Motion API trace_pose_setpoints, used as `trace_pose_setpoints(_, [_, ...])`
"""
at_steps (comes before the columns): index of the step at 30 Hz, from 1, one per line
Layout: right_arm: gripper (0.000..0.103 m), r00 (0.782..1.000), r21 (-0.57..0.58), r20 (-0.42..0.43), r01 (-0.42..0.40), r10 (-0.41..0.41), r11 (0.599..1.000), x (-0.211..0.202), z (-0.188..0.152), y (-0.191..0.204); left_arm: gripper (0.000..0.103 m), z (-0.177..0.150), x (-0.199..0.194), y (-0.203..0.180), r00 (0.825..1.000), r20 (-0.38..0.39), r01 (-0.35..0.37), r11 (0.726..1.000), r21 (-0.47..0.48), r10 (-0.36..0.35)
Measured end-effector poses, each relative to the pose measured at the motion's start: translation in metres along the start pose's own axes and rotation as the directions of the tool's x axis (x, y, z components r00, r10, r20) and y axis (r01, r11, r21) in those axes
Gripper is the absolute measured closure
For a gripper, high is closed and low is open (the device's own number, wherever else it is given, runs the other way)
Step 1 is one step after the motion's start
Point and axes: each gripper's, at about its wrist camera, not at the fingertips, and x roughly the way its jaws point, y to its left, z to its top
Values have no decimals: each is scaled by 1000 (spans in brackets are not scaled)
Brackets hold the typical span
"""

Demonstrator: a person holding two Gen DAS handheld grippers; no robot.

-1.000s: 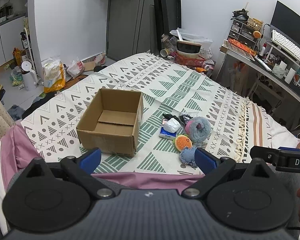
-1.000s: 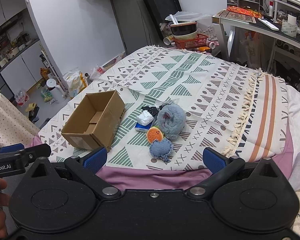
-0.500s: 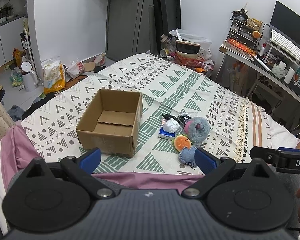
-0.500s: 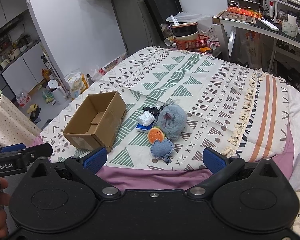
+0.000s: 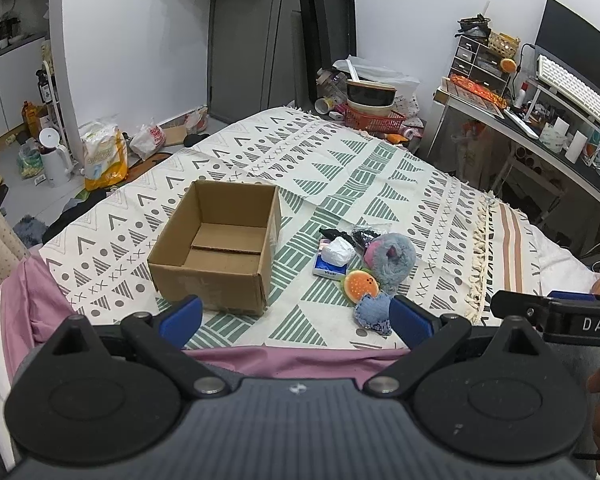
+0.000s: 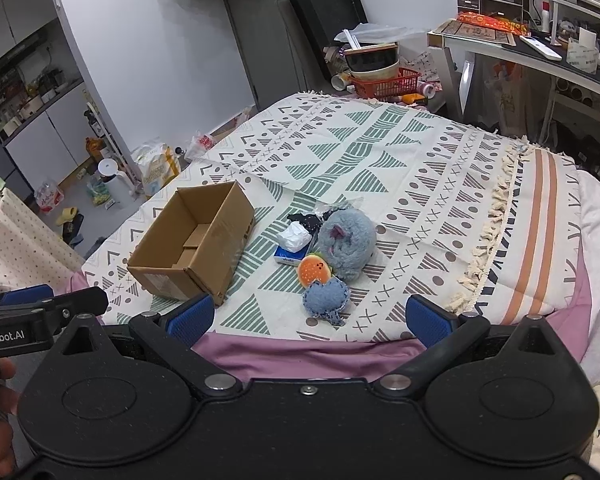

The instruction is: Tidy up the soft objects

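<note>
Left gripper (image 5: 296, 318) and right gripper (image 6: 310, 318): both spread wide, nothing between the blue pads, held at the near bed edge. Soft pile well ahead on patterned cloth (image 6: 400, 168), right of box (image 5: 220, 246). Box: brown corrugated card, top open, rectangular. Plush (image 6: 346, 240): grey-blue, round, shaggy. Burger toy (image 6: 314, 270): orange, flat, round, touching plush. Denim heart (image 6: 326, 300): stitched edge, nearest the grippers. Tissue pack (image 5: 334, 258): blue, crumpled white on top.
</note>
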Motion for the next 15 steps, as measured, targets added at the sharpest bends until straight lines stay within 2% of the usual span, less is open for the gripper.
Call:
trace_pose_setpoints(8, [0,1000,28,0,-19,19,999,9,7,-5,4,11,10,-4,1000,-13,-5,1000,2,5])
trace_pose_setpoints(10, [0,1000,32,-3,-30,31,999,13,7,-7,4,13,12,-4,1000,-11,12,1000,-8,-13])
trace_pose_setpoints(15, [0,998,93,-12,-63,64,994,29,7,-20,4,15,22,-10,1000,-4,9,1000,-5,-9])
